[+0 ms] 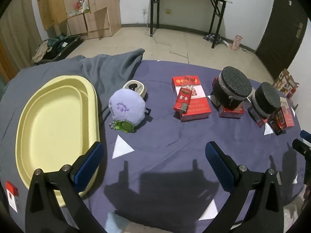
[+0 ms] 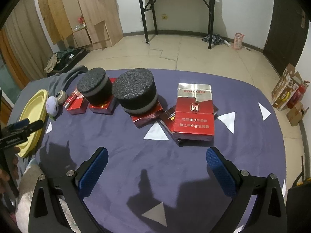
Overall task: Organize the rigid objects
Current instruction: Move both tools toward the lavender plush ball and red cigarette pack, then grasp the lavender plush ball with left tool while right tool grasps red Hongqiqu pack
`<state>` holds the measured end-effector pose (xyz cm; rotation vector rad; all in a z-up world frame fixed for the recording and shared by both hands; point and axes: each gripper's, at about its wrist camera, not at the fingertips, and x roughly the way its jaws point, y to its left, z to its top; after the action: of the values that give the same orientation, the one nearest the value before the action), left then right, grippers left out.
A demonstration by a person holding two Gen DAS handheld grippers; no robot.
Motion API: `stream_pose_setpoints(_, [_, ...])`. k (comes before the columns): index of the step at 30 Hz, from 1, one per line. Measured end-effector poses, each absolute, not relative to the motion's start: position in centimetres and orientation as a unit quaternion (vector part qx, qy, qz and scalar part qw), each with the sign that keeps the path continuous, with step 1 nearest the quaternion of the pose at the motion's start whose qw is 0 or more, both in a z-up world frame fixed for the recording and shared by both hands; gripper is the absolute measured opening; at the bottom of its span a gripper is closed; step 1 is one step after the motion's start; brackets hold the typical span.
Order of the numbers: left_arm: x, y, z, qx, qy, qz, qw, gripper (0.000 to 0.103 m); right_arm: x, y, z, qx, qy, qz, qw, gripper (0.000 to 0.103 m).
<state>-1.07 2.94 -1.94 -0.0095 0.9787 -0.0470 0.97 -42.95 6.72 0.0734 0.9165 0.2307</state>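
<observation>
My left gripper (image 1: 154,161) is open over the purple cloth, with the yellow oval tray (image 1: 52,124) under its left finger. Ahead lie a lilac plush keychain (image 1: 126,107), a small cream round device (image 1: 135,88), and a red lighter (image 1: 182,100) on a red cigarette carton (image 1: 196,104). Two black foam cylinders (image 1: 232,89) (image 1: 267,99) stand on red boxes further right. My right gripper (image 2: 157,165) is open and empty, just short of a red and silver cigarette pack (image 2: 194,114). The foam cylinders (image 2: 136,95) (image 2: 95,90) sit to its left.
White paper triangles (image 2: 156,133) are scattered over the purple cloth (image 2: 175,174). A grey garment (image 1: 108,68) is bunched behind the tray. The left gripper (image 2: 21,128) shows at the left edge of the right wrist view. A black folding table (image 2: 175,9) stands by the far wall.
</observation>
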Motion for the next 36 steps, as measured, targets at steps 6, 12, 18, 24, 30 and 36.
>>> stream_pose_setpoints(6, [0.1,6.4,-0.5,0.015,0.452,-0.019,0.891,0.103,0.8,-43.5,6.0,0.037,0.455,0.110,0.883,0.103])
stream_pose_setpoints(12, [2.1,10.5,0.3,-0.001,0.461,0.024,0.887,0.103,1.1,-45.1,5.0,0.060,0.472,0.115,0.872,0.103])
stream_pose_setpoints(18, [3.0,11.0,-0.3,-0.005,0.473,0.008,0.881,0.103,2.0,-47.1,5.1,0.066,0.464,0.095,0.878,0.103])
stream_pose_setpoints(24, [2.8,9.1,-1.5,0.012,0.487,-0.016,0.873,0.103,3.5,-47.5,5.7,0.067,0.451,0.086,0.886,0.103])
stream_pose_setpoints(30, [2.8,8.5,-1.3,0.027,0.480,-0.016,0.877,0.103,4.0,-47.3,5.7,0.082,0.448,0.088,0.886,0.103])
stream_pose_setpoints(36, [3.0,8.0,-0.9,0.037,0.471,-0.020,0.881,0.103,4.1,-47.3,5.1,0.086,0.457,0.090,0.881,0.103])
